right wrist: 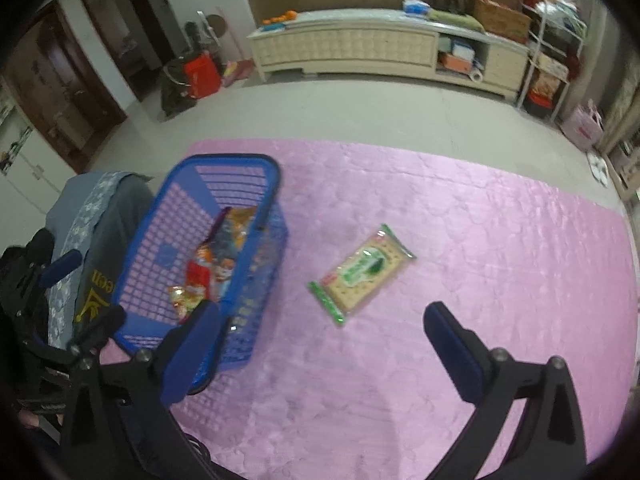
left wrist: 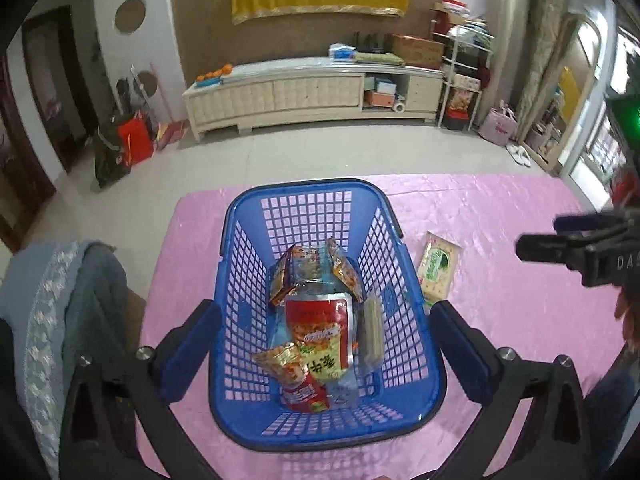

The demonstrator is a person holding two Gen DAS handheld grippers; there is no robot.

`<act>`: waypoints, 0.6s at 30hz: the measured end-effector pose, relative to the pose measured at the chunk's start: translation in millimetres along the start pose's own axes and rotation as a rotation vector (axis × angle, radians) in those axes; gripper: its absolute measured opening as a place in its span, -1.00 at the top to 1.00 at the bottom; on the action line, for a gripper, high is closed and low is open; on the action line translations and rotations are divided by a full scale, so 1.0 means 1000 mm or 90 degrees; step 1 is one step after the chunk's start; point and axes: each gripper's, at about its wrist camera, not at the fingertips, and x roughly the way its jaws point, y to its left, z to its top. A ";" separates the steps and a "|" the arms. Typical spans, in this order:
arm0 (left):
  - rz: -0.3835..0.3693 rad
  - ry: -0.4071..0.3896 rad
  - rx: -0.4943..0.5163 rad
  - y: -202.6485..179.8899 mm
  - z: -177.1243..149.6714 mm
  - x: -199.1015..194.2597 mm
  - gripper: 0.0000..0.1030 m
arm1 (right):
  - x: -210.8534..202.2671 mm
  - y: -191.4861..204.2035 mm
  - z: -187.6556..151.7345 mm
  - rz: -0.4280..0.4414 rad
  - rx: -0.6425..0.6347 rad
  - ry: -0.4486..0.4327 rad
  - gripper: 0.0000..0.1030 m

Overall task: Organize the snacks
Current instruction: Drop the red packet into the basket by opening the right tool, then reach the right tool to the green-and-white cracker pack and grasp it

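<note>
A blue plastic basket (left wrist: 404, 344) stands on the pink tablecloth (left wrist: 520, 304) and holds several snack packets (left wrist: 320, 324). My left gripper (left wrist: 324, 320) is open above the basket, one finger on each side of it, holding nothing. A green and cream cracker packet (right wrist: 362, 274) lies flat on the cloth right of the basket (right wrist: 264, 184); it also shows in the left wrist view (left wrist: 438, 266). My right gripper (right wrist: 322, 320) is open and empty, above the cloth just short of the cracker packet. The right gripper shows at the right edge of the left wrist view (left wrist: 568, 246).
A chair with a grey-blue garment (left wrist: 60, 312) stands at the table's left side. The table's far edge (right wrist: 400, 146) meets a tiled floor. A long cream cabinet (left wrist: 304, 92) and shelves with boxes (left wrist: 460, 68) line the far wall.
</note>
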 end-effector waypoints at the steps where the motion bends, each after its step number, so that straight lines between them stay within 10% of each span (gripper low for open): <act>1: 0.000 -0.001 -0.007 0.002 0.003 0.004 -1.00 | 0.003 -0.005 0.000 0.002 0.011 0.003 -1.00; 18: 0.042 0.101 -0.034 0.014 0.033 0.078 -1.00 | 0.108 -0.069 0.018 -0.008 0.165 0.119 -1.00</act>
